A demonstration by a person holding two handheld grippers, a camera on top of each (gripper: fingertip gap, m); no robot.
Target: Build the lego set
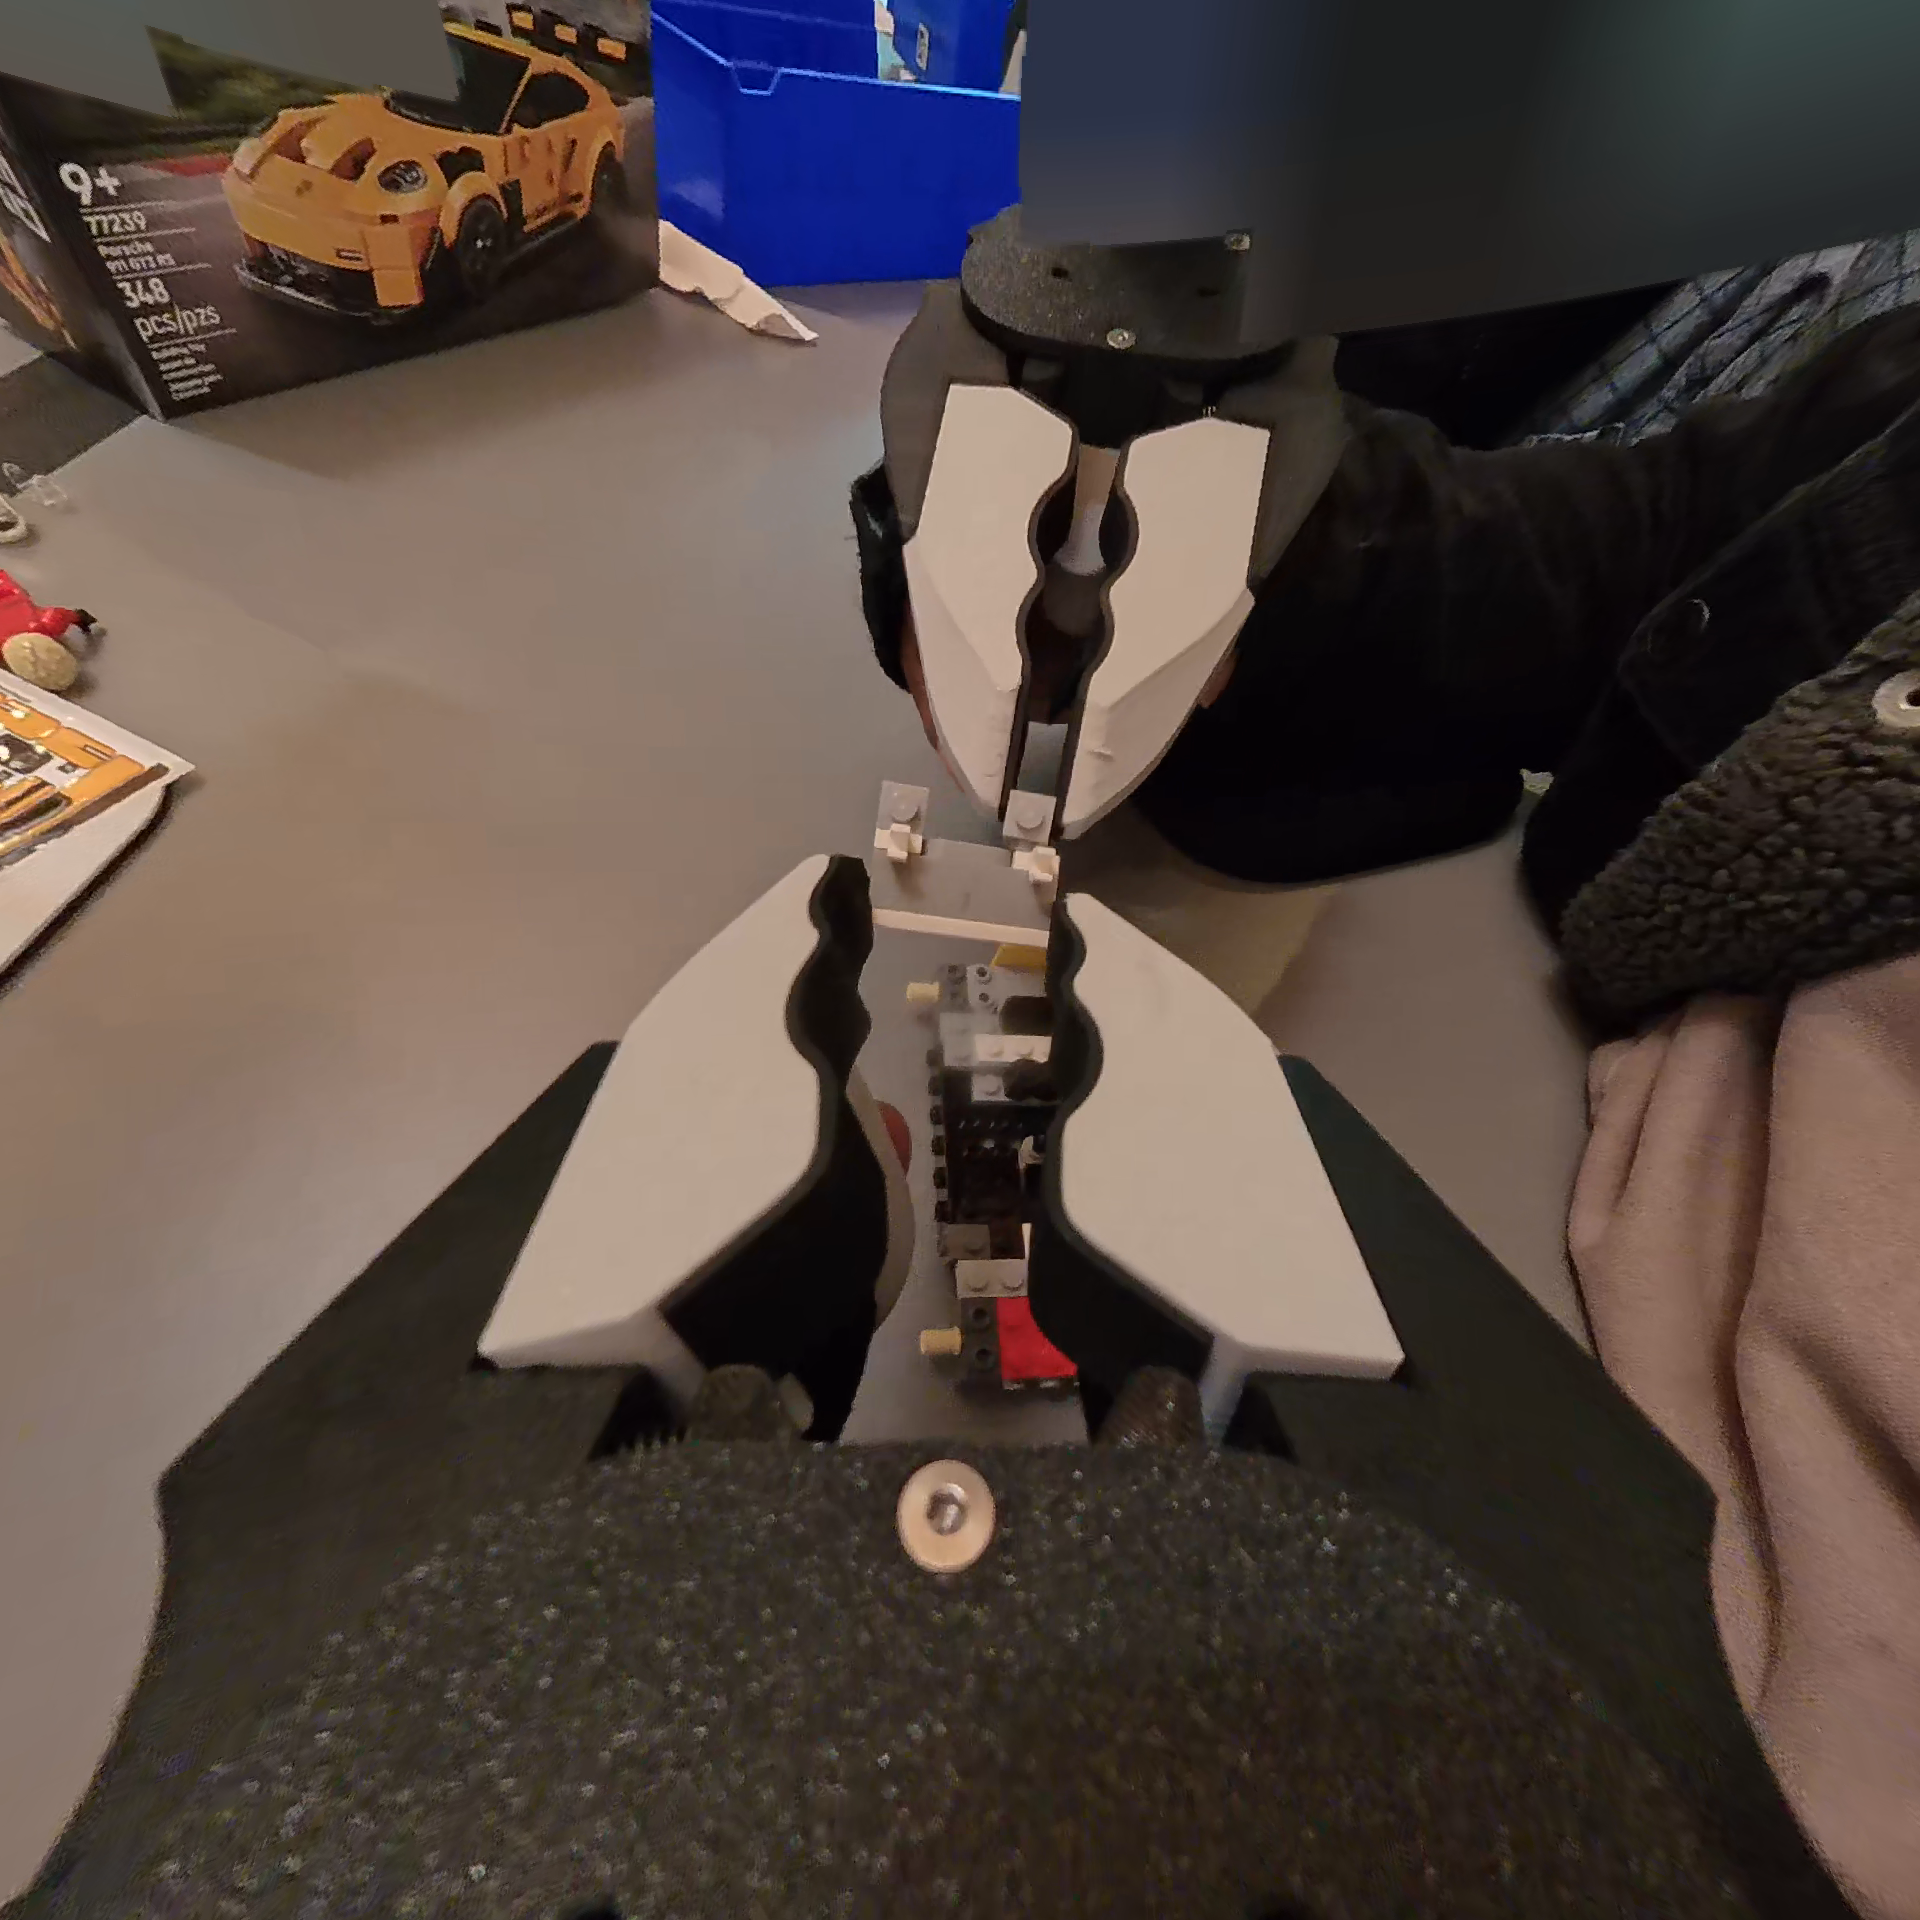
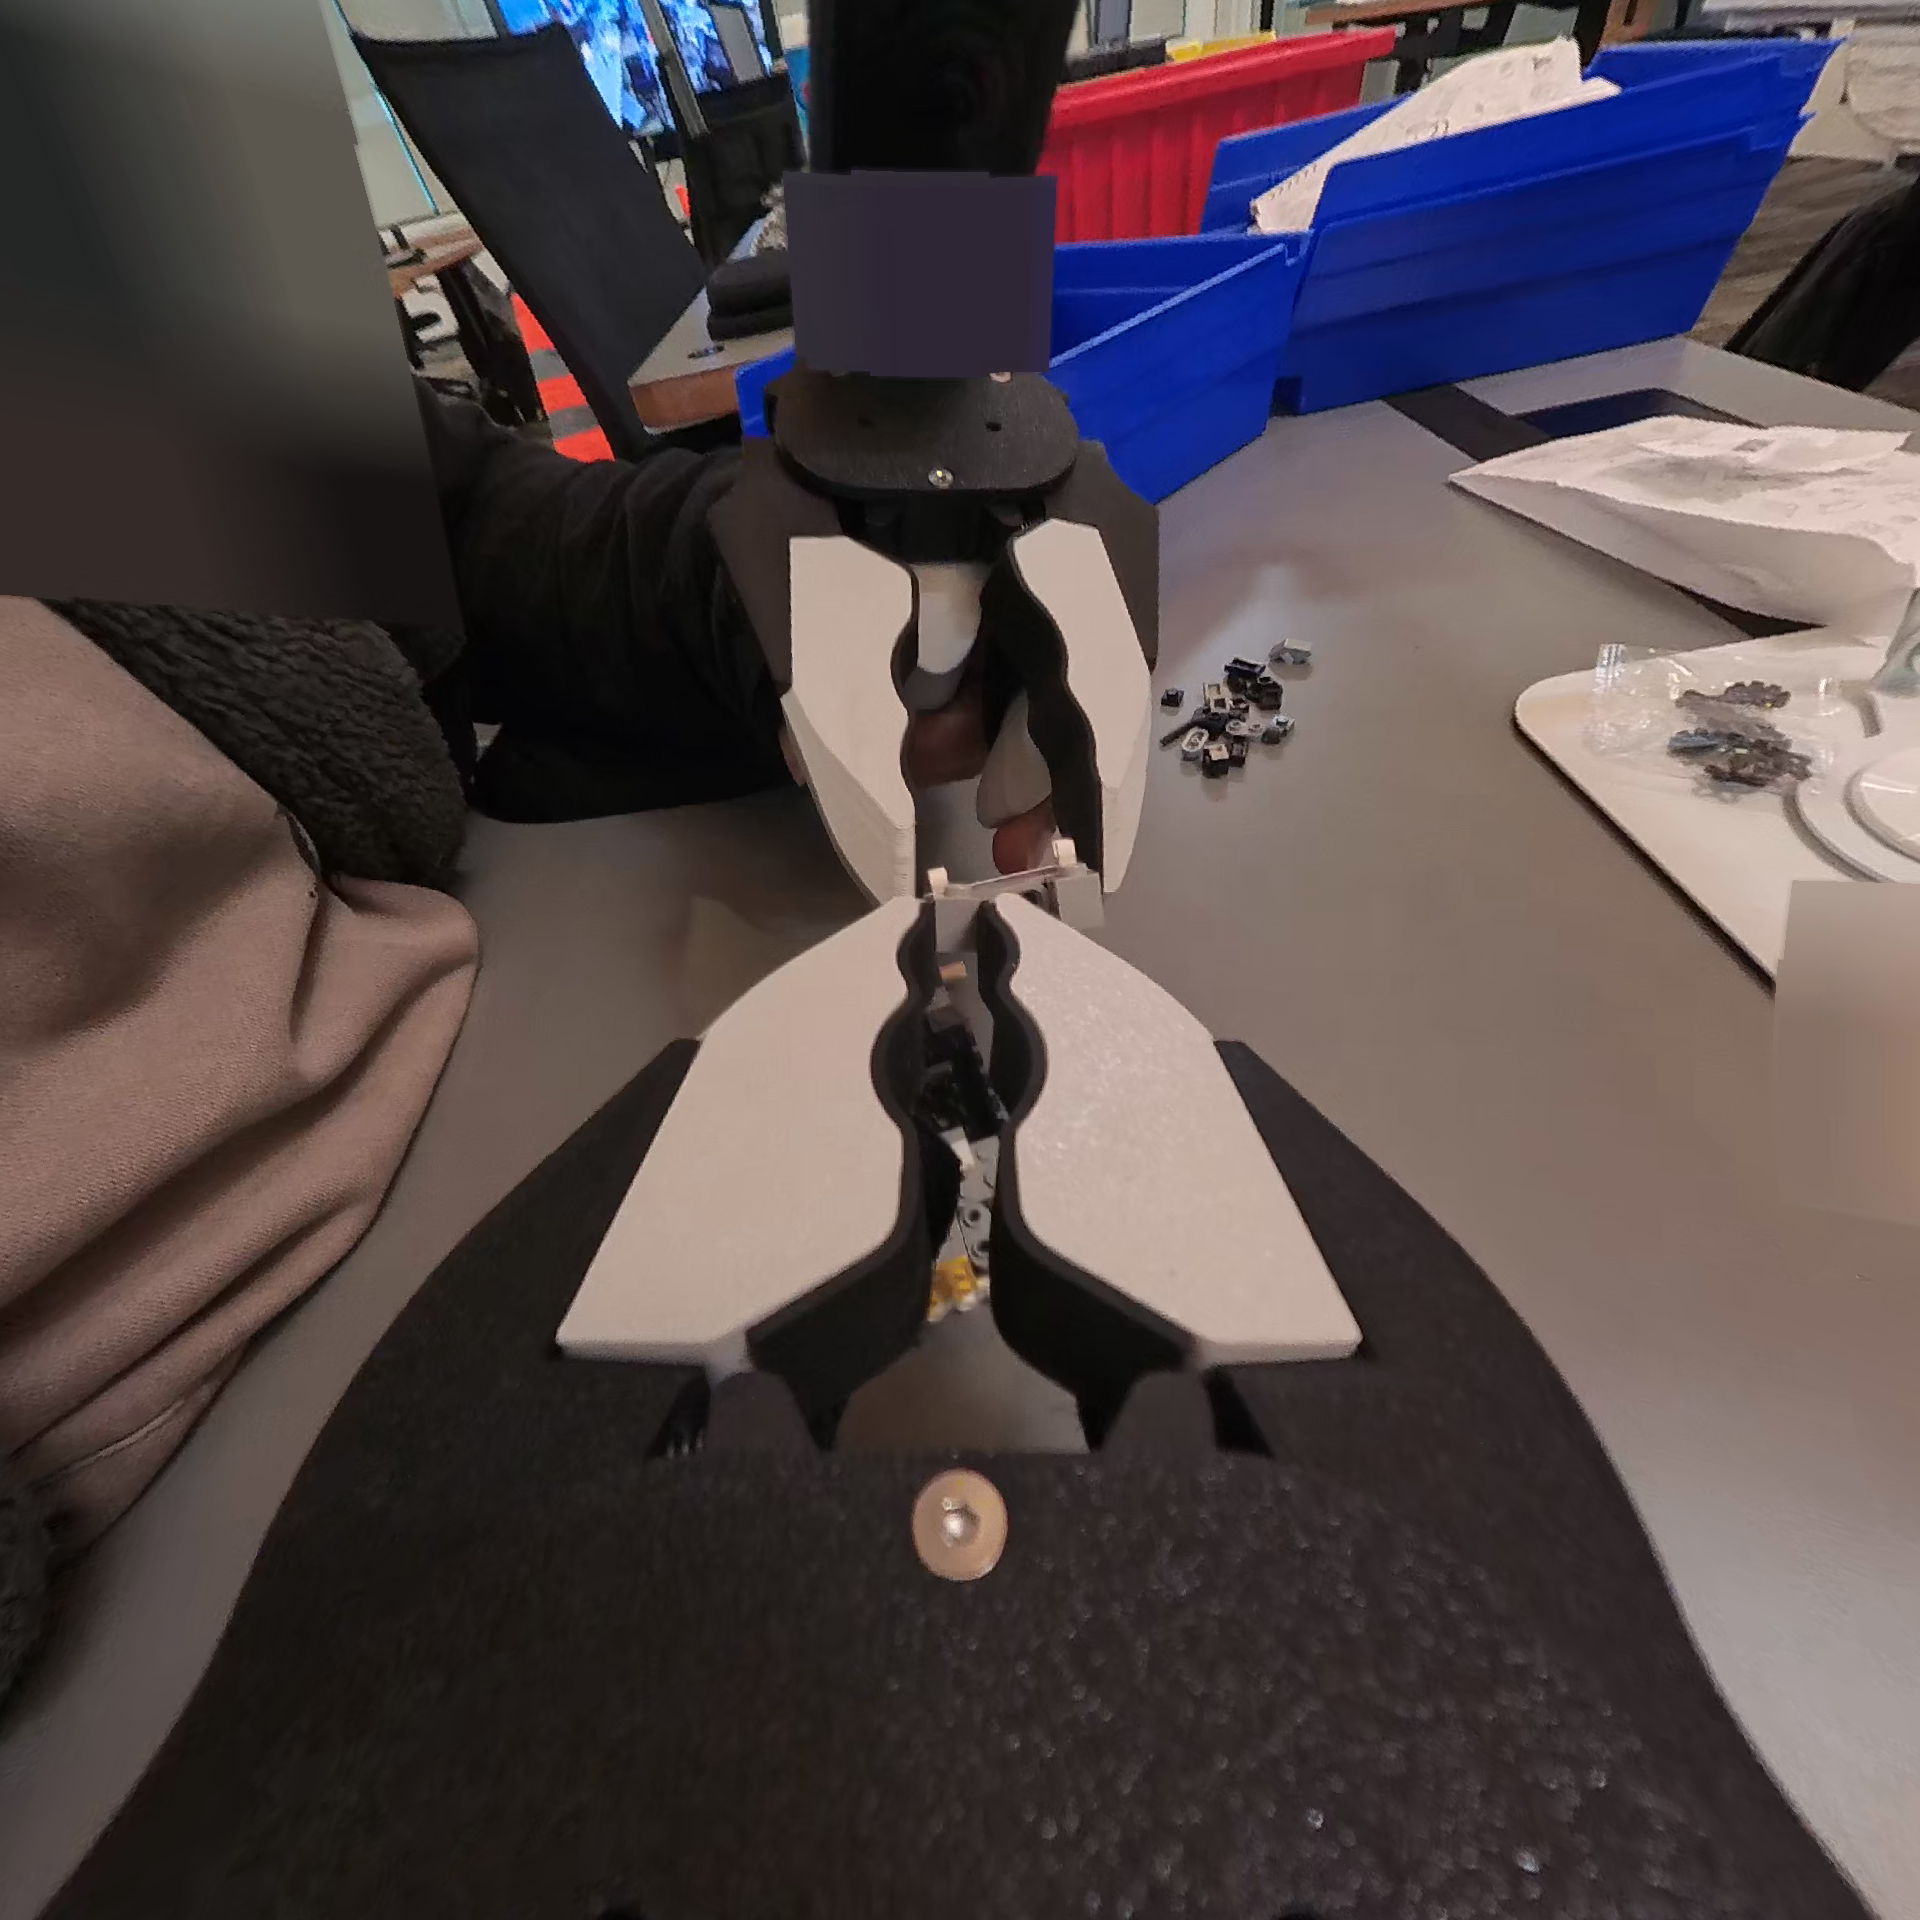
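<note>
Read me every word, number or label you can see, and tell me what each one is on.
I can't repeat any writing; these things bear it:
Box: white print beside a yellow car picture, legible.
Booklet: too blurred to read.
Paper sheets: print too small.
Paper in the blue bin: too small.

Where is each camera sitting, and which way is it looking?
Left wrist view: sits on the left gripper, looking along its fingers at the lego build it clamps; beyond, the right gripper, a dark sleeve and the set box.
Right wrist view: sits on the right gripper, facing back at the left gripper; loose pieces and blue bins lie behind.
Shared: both grippers, the build and the grey table; the cameras face each other.
</note>
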